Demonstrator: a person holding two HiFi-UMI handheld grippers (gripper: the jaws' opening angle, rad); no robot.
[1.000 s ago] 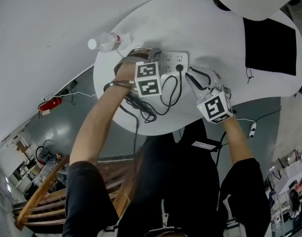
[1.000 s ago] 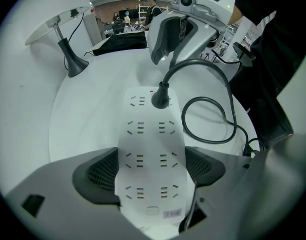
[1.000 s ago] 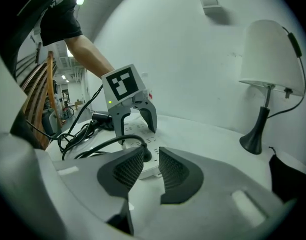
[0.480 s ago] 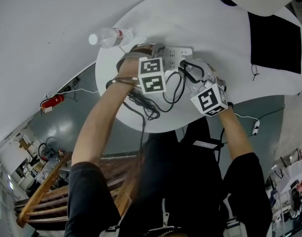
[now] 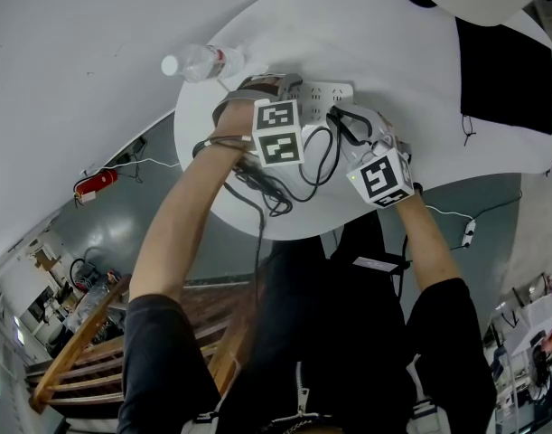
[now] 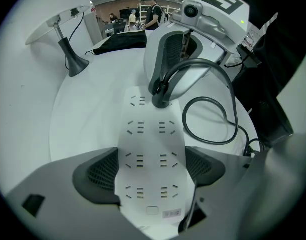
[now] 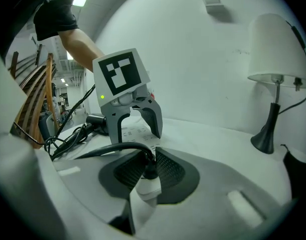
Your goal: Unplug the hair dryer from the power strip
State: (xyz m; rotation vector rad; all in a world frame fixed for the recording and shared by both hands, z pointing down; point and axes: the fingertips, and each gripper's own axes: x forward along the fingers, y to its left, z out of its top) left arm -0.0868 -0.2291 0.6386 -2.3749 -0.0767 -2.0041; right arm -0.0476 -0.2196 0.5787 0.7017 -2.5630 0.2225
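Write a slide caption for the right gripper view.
The right gripper clamps the black plug on the white power strip while the left gripper grips the strip's far end.

From the head we look steeply down, from well above, onto the round white table (image 5: 420, 80). Our left gripper view sits low and close over the long white power strip (image 6: 150, 159) and faces along it toward the right gripper (image 6: 168, 91). Our right gripper view looks the opposite way, at the left gripper (image 7: 135, 132). Both gripper views share the strip and the black plug (image 6: 160, 101). The white-shaded desk lamp (image 6: 57, 19) shows in all three views.
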